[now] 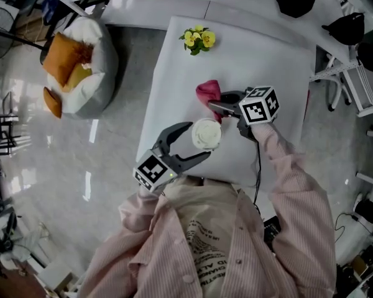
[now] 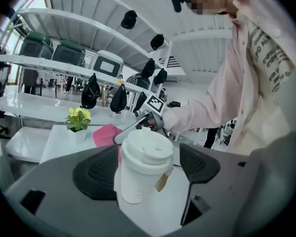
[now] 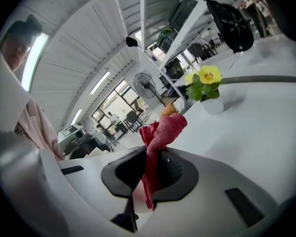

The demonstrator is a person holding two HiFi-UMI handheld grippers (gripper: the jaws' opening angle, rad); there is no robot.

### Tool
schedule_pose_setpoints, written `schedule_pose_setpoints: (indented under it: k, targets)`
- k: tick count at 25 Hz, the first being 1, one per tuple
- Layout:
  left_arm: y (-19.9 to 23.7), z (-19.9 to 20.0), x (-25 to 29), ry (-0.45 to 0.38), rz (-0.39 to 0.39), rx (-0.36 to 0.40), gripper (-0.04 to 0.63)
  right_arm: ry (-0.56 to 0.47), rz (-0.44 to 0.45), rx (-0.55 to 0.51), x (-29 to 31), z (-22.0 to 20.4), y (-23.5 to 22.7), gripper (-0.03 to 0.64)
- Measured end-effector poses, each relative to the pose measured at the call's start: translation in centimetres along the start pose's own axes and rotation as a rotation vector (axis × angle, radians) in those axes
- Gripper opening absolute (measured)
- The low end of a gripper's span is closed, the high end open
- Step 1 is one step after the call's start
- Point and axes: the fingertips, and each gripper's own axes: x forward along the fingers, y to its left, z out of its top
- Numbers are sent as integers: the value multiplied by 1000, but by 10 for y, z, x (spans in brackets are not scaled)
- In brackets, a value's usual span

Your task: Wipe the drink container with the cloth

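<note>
Red cloth (image 1: 208, 92) gripped, paper cup (image 1: 206, 134) not yet wiped.
The right gripper (image 1: 212, 106) is clenched on the cloth, just far of the cup, which stands upright on the near part of the table (image 1: 267, 61). The left gripper (image 1: 199, 139) has its jaws spread around the cup, not clamped; left-pad contact unclear. Next, probably: close left on the cup, bring the cloth to its side. Cup's far side is hidden.

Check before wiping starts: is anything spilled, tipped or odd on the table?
Nothing stands out. The lidded cup stands upright between the open jaws of the left hand-held gripper, the right hand-held gripper pinches the red cloth, and no spill shows.
</note>
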Motion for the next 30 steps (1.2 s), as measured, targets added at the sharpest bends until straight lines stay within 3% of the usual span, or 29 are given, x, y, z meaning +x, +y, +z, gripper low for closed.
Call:
schedule_pose_setpoints:
  k: [8, 13, 14, 16, 22, 26, 30]
  targets:
    - [3, 34, -18, -90, 47, -18, 362, -252, -254, -139, -57, 19, 21, 40]
    - [8, 50, -25, -130, 105, 38, 355, -409, -391, -175, -90, 23, 47, 40]
    - [10, 54, -26, -143, 122, 48, 337, -430, -410, -190, -95, 24, 53, 41]
    - [14, 63, -29, -166, 158, 59, 236, -463, -445, -225, -104, 26, 66, 40]
    - [17, 81, -33, -195, 205, 98, 163, -547, -514, -294, -127, 33, 98, 40]
    - [24, 93, -41, -220, 270, 110, 61, -610, -556, -303, -144, 34, 111, 40]
    - [30, 100, -45, -224, 302, 135, 21, -668, -605, -307, -160, 33, 118, 40]
